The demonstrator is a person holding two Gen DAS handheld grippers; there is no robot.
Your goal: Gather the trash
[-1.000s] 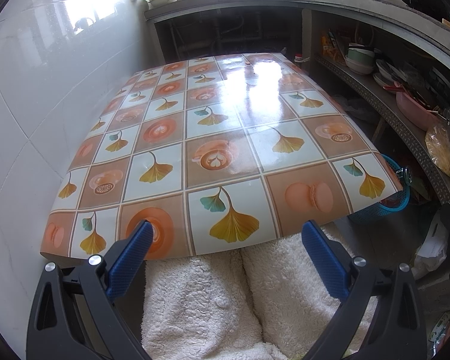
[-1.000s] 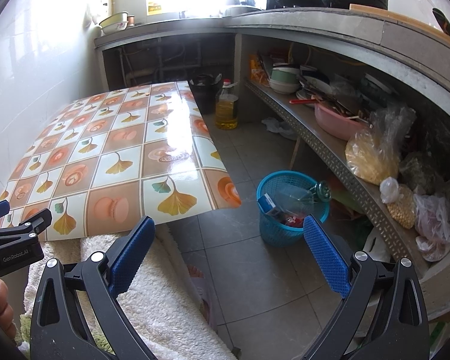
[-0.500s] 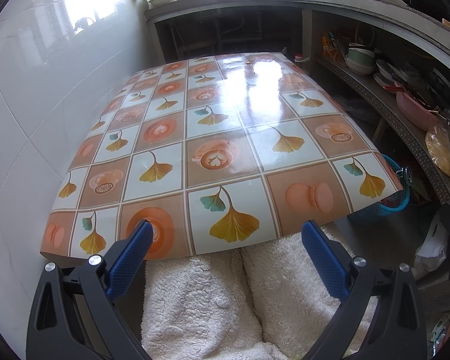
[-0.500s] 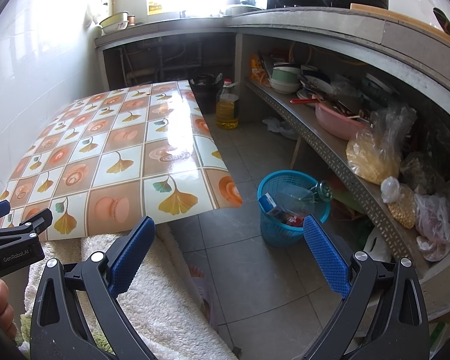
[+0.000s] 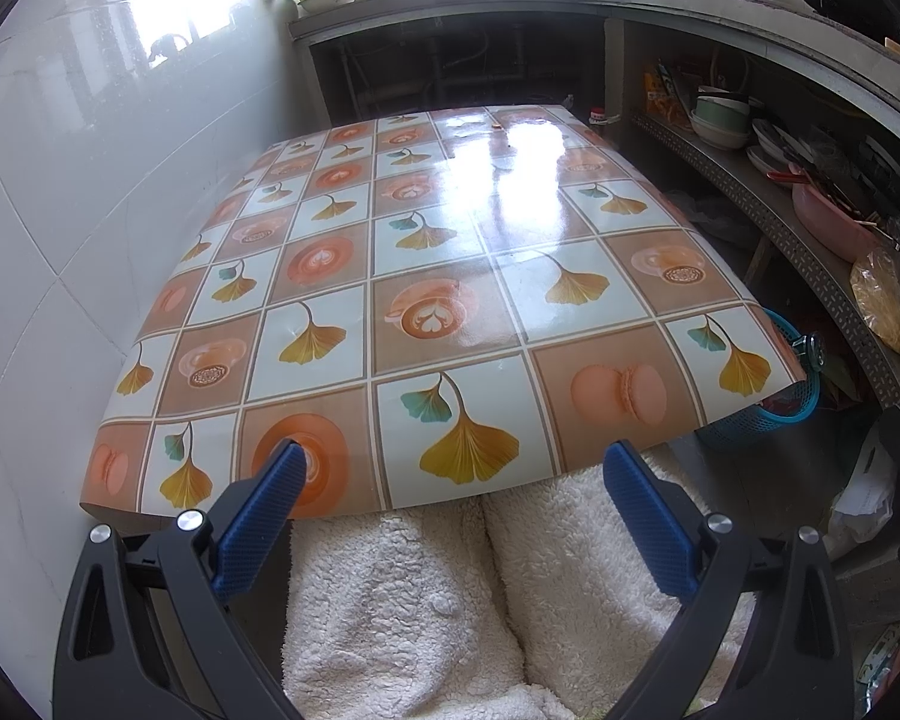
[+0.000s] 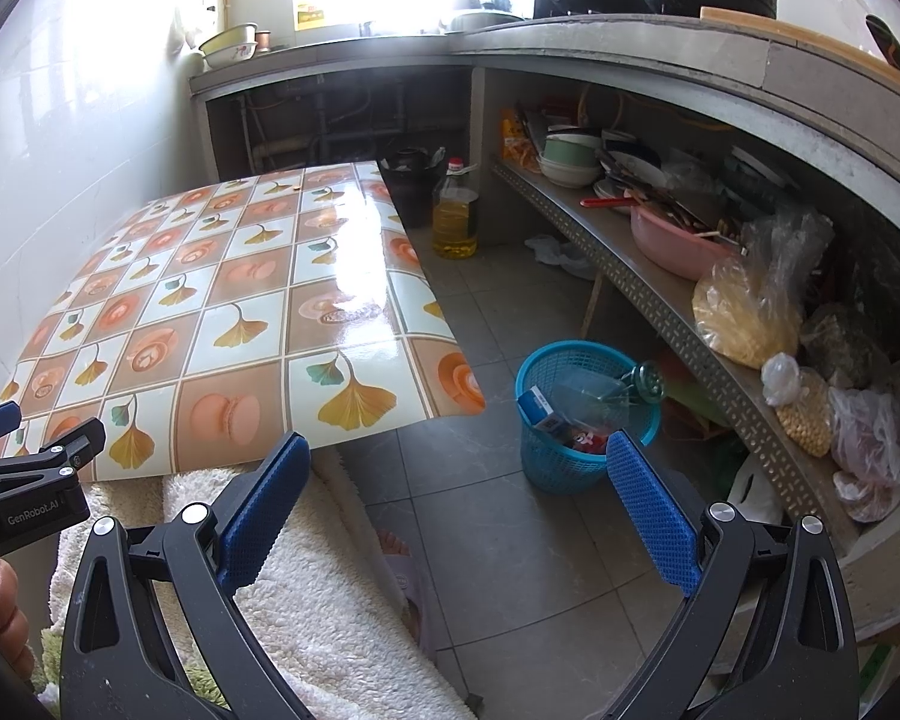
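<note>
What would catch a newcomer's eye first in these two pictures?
The glossy tablecloth printed with ginkgo leaves and orange squares fills the middle of the left wrist view. To its right, on the grey tiled floor, stands a blue plastic mesh basket holding trash, beneath a cluttered metal shelf.

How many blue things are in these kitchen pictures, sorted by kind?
Blue-padded hand-held grippers: 2, left and right, both open and empty.
Blue basket on the floor: 1.
Blue box inside the basket: 1.
Total: 4.
</note>
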